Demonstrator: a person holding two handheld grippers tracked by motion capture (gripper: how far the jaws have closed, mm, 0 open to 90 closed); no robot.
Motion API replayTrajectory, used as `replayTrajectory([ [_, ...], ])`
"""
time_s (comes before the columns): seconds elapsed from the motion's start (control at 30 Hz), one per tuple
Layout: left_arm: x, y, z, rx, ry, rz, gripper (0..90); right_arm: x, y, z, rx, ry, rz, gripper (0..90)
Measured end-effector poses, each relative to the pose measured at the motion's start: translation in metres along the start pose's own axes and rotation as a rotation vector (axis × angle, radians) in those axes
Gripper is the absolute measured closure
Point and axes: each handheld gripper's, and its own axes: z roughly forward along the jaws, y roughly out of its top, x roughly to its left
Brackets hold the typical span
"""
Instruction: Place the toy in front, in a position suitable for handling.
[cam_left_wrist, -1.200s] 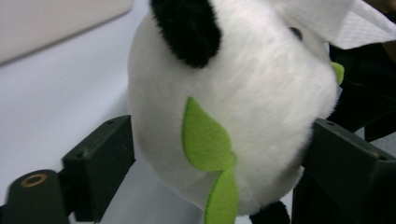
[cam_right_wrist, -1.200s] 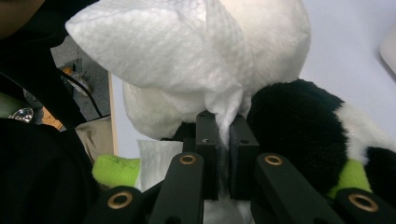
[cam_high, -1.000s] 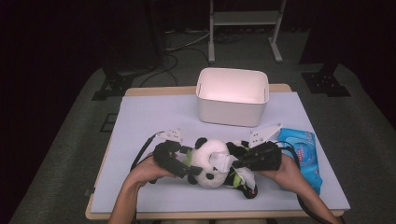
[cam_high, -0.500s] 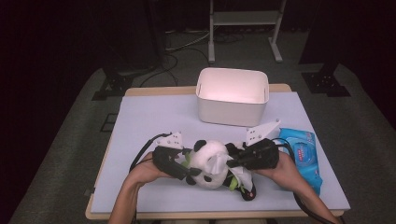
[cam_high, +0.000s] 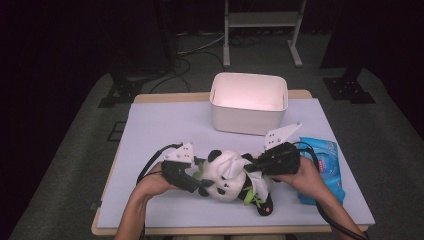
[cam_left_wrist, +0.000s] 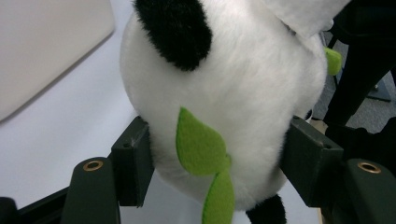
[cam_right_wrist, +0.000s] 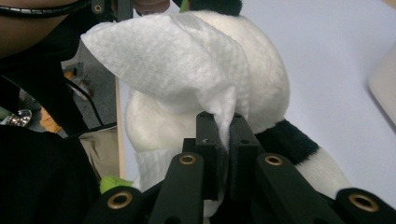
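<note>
Left gripper (cam_left_wrist: 219, 172) — fluffy black-and-white panda (cam_left_wrist: 233, 93)

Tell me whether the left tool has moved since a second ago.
No. The left tool sits the same way off the white bin; its jaws have just been closing, with the panda between them.

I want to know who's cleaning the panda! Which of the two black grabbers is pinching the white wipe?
The right gripper: its jaws are shut on the thin white wipe. The left gripper squeezes the black-and-white plush panda instead.
</note>
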Motion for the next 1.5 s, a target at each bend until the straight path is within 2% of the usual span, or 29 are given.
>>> replayTrajectory([
  [0.03, 0.0, 0.0, 0.0, 0.003, 0.003, -0.004, 33.2, 0.0, -0.001, 0.0, -0.002, 0.0, -0.003, 84.3],
  [0.1, 0.001, 0.001, 0.0, 0.01, 0.004, -0.037, 31.9, 0.001, -0.001, 0.001, 0.007, -0.006, -0.01, 84.3],
  [0.17, 0.002, 0.001, 0.0, 0.02, 0.001, -0.068, 26.8, 0.002, -0.002, 0.002, 0.01, -0.003, -0.003, 84.3],
  [0.23, 0.005, -0.001, -0.001, 0.024, -0.009, -0.133, 20.4, 0.001, -0.003, 0.004, 0.016, -0.002, -0.005, 84.3],
  [0.37, 0.009, -0.003, 0.002, 0.013, -0.033, -0.207, 13.4, 0.001, -0.006, 0.006, 0.021, -0.004, 0.005, 84.4],
  [0.4, 0.009, -0.003, 0.003, 0.011, -0.037, -0.21, 10.6, 0.001, -0.008, 0.006, 0.02, -0.001, 0.009, 84.4],
  [0.57, 0.008, 0.0, 0.002, -0.017, -0.063, -0.212, 10.6, 0.003, -0.016, 0.004, 0.011, 0.009, 0.019, 84.5],
  [0.6, 0.007, 0.001, 0.002, -0.024, -0.074, -0.206, 11.7, 0.003, -0.017, 0.004, 0.009, 0.012, 0.022, 84.5],
  [0.7, 0.005, 0.002, 0.004, -0.015, -0.058, -0.175, 20.1, 0.006, -0.015, 0.004, 0.01, 0.021, 0.018, 84.4],
  [0.9, 0.003, 0.004, 0.002, -0.024, -0.046, -0.141, 26.0, 0.01, 0.005, 0.001, -0.03, 0.045, -0.015, 84.4],
  [1.2, 0.0, 0.004, 0.001, 0.001, -0.039, -0.113, 26.2, 0.019, 0.043, 0.018, -0.019, 0.064, -0.093, 84.5],
  [1.3, 0.002, 0.001, 0.0, -0.002, -0.038, -0.12, 27.7, 0.017, 0.046, 0.021, -0.005, 0.05, -0.098, 84.5],
  [1.5, 0.004, -0.001, 0.0, 0.001, -0.044, -0.123, 27.7, 0.001, 0.035, 0.006, 0.016, -0.017, -0.057, 84.4],
])
